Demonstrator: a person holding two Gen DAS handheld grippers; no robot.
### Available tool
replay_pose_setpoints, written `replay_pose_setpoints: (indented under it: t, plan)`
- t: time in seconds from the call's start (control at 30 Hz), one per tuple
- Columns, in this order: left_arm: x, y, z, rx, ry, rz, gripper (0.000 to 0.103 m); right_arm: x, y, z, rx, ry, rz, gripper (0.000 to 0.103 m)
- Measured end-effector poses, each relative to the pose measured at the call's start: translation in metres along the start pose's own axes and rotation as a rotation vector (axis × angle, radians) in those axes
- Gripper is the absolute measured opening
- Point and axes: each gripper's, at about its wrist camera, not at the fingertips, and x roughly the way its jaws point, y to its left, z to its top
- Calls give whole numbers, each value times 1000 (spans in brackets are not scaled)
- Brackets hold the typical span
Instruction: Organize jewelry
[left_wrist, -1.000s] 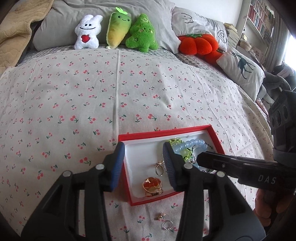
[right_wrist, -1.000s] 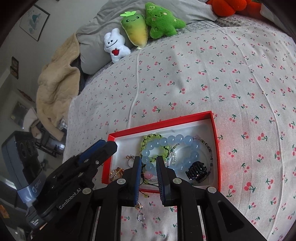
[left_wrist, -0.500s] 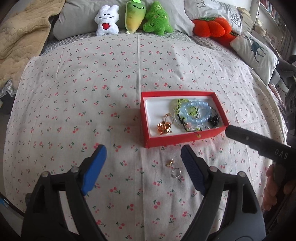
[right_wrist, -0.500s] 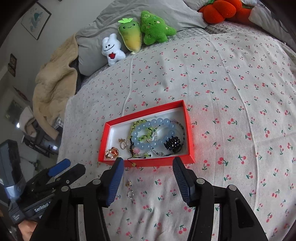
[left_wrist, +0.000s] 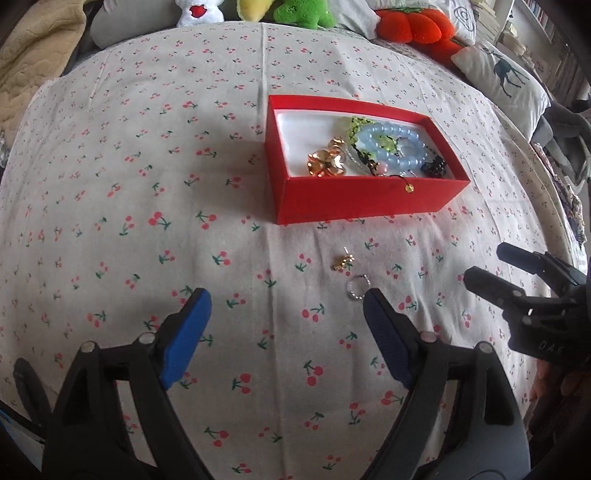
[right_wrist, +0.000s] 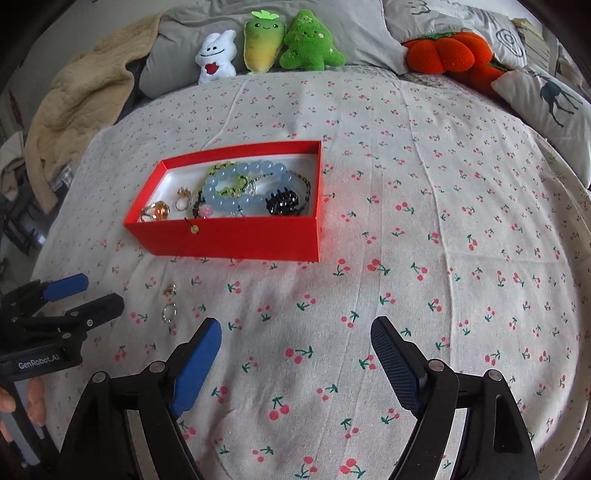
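A red box (left_wrist: 351, 192) (right_wrist: 229, 240) sits on the cherry-print bedsheet (left_wrist: 147, 184). It holds a blue bead bracelet (left_wrist: 388, 131) (right_wrist: 212, 192), a gold flower piece (left_wrist: 327, 162) (right_wrist: 157, 211), a black hair claw (left_wrist: 436, 166) (right_wrist: 282, 201) and other pieces. In front of the box a gold earring (left_wrist: 343, 262) (right_wrist: 170, 290) and a small beaded ring (left_wrist: 349, 287) (right_wrist: 163, 314) lie on the sheet. My left gripper (left_wrist: 286, 299) (right_wrist: 101, 291) is open above the sheet, with the ring just off its right fingertip. To its right, my right gripper (right_wrist: 295, 325) (left_wrist: 485, 262) is opening with nothing between its fingers.
Plush toys (right_wrist: 264, 40) and an orange pumpkin cushion (right_wrist: 443, 51) line the grey pillows at the head of the bed. A beige blanket (right_wrist: 81, 99) is heaped at the back left, a deer-print pillow (left_wrist: 506, 77) at the right. A hand (right_wrist: 22, 402) holds the left gripper's handle.
Both grippers drew back from over the red box toward the near side of the bed and opened wide. The loose earring and ring now lie just ahead of the left gripper's fingertips.
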Motion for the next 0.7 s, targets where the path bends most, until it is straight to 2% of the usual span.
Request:
replay_pose_setpoints:
  t: [0.13, 0.23, 0.33, 0.43, 0.6, 0.67, 0.7]
  plan:
    - [6, -13, -7, 50, -3, -19, 84, 8, 2, -4, -23, 30, 8, 84]
    - [9, -16, -6, 43, -7, -73, 83, 10, 2, -3, -33, 36, -1, 84]
    - [15, -19, -2, 40, 10, -144, 66, 13, 5, -1, -50, 44, -9, 84]
    - [27, -22, -1, 43, 46, -176, 51, 17, 7, 0, -64, 63, -3, 84]
    - [36, -29, 0, 68, 57, -159, 41, 25, 3, -3, -30, 102, 25, 84]
    - [38, -33, -1, 83, 58, -148, 31, 25, 1, -3, -26, 101, 20, 84]
    - [38, -35, -1, 95, 57, -144, 30, 25, 0, -3, -25, 100, 15, 84]
